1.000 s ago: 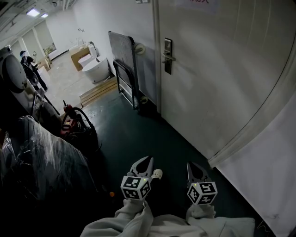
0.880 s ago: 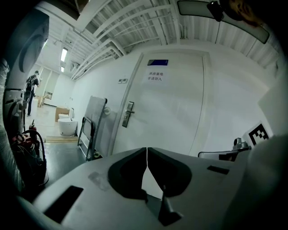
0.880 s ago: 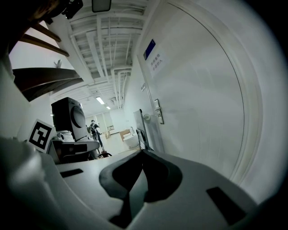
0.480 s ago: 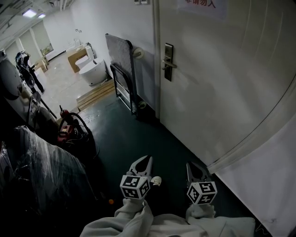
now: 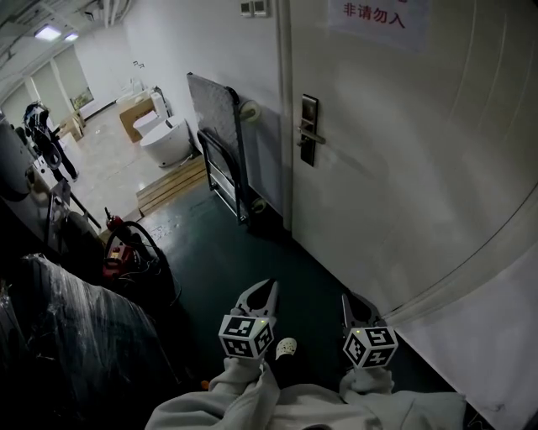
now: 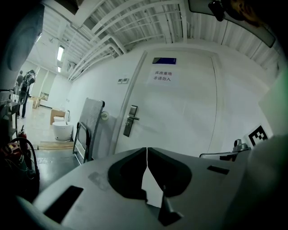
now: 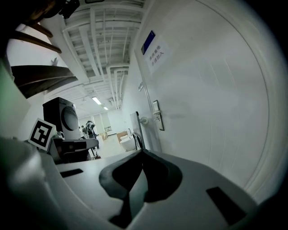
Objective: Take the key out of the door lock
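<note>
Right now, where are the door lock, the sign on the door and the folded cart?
door lock [image 5: 309, 113], head view, on the upper part of its dark plate.
sign [image 5: 377, 18], head view, on the middle of the paper.
folded cart [image 5: 214, 113], head view, on its upright grey platform.

The door [image 5: 403, 151] is finished in smooth, matt white. Its lock plate [image 5: 309, 130] is made of dark metal. A paper sign [image 5: 374, 15] is stuck high on the door. Left of the door, the floor [image 5: 244, 252] is coated dark green with a dull sheen, 1 toilet [image 5: 164, 138] is glazed glossy white, the planks [image 5: 172, 180] are left as bare wood, and crinkled plastic film [image 5: 76, 319] is seen glinting.
</note>
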The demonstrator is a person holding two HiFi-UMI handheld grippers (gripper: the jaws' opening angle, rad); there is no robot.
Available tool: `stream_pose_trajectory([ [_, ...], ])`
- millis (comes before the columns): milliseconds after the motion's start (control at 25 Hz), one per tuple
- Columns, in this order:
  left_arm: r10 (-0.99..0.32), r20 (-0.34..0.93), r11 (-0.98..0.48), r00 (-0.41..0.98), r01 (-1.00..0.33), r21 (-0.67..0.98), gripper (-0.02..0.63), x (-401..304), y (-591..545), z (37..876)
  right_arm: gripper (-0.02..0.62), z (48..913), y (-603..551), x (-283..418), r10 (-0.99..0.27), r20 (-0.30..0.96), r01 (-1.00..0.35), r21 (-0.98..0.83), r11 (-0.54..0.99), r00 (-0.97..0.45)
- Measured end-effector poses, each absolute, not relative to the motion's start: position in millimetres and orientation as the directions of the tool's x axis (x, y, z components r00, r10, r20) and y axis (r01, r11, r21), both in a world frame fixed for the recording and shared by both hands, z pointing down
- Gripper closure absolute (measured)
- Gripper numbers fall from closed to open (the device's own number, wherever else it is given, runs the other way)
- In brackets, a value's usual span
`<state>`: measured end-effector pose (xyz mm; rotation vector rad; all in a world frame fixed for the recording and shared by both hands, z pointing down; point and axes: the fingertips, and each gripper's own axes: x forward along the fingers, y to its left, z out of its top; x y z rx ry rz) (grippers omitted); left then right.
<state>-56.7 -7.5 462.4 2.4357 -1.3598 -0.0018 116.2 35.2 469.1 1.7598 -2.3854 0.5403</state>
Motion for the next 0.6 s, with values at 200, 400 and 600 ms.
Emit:
stream_pose_trajectory([
  [200, -0.827, 0.175, -0.469, 0.534, -0.827, 0.309, 0.589, -66.6, -38.8, 466.1, 0.543, 472.9, 3.3, 107.3, -0.893, 0.323, -0.944, -0.206, 0.257, -0.313],
  [400, -0.819, 0.193, -0.467, 0.541, -0.823, 0.325, 0.589, -70.8, -68.3, 479.7, 0.543, 484.5, -25.9, 101.6, -0.888, 0.343, -0.946, -0.212, 0.246, -0.308],
  [600, -0.805, 0.206, -0.476, 0.556, -0.813, 0.336, 0.589, -70.6, -96.0, 488.8, 0.543, 492.4, -53.1, 99.1, -0.885, 0.359, -0.949, -0.213, 0.231, -0.296],
])
